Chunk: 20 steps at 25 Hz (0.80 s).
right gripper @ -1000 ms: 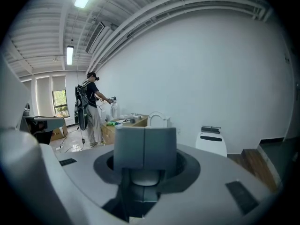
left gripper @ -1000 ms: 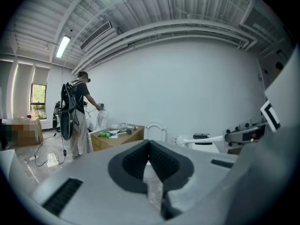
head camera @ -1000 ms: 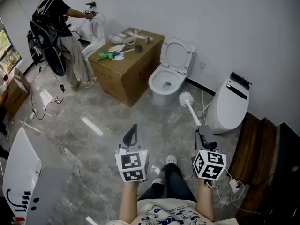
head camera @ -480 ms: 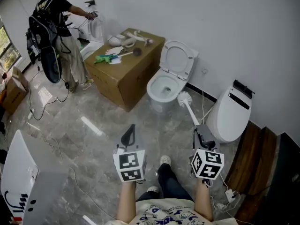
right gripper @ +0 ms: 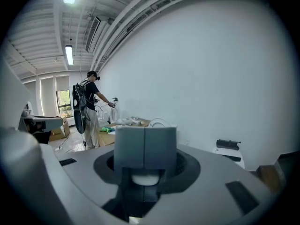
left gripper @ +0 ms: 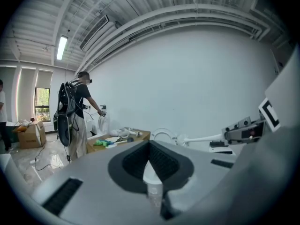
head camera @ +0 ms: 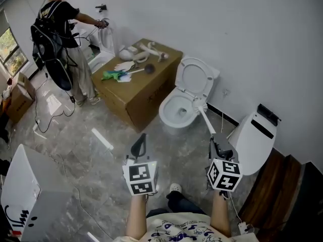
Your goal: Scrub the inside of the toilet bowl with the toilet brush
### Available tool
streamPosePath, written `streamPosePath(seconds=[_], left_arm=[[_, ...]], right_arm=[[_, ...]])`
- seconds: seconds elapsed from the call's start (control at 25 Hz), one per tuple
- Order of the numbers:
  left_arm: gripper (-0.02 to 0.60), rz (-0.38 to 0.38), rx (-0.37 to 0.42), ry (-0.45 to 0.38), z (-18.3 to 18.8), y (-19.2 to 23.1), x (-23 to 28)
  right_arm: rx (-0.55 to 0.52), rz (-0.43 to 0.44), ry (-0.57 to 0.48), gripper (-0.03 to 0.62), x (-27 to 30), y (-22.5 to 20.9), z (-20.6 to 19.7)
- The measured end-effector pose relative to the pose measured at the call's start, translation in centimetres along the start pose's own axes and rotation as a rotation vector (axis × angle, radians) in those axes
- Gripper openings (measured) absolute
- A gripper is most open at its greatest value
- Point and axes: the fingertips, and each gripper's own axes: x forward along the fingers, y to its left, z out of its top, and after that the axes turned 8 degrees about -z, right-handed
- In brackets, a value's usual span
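Both my forearms reach forward, side by side. My right claw is clamped on the white handle of the toilet brush, whose bristle head sits at the right rim of the open toilet bowl, under the raised lid. My left claw is closed on nothing, well apart from the brush. The cardboard box beside the bowl carries white parts and something green.

White wall, grey marbled floor, window
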Motion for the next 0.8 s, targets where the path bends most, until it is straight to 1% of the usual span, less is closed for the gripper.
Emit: streamPosePath(seconds=[0.12,0.36,0.8], left_arm=[[0.002,0.009,0.002,-0.004,1.0,-0.3,2.9],[0.002,0.019,0.005,0.012,1.9,-0.4,7.6],[0.002,0.025,-0.009,0.043,2.3,1.4,14.5]], right_arm=[[-0.005,0.012,-0.002,0.167,2.9,-0.9,1.3],[-0.008,0.03,0.019,0.167,7.8,-2.0,2.7],[-0.008,0.049,0.054,0.167,14.6,-1.7,4.0]])
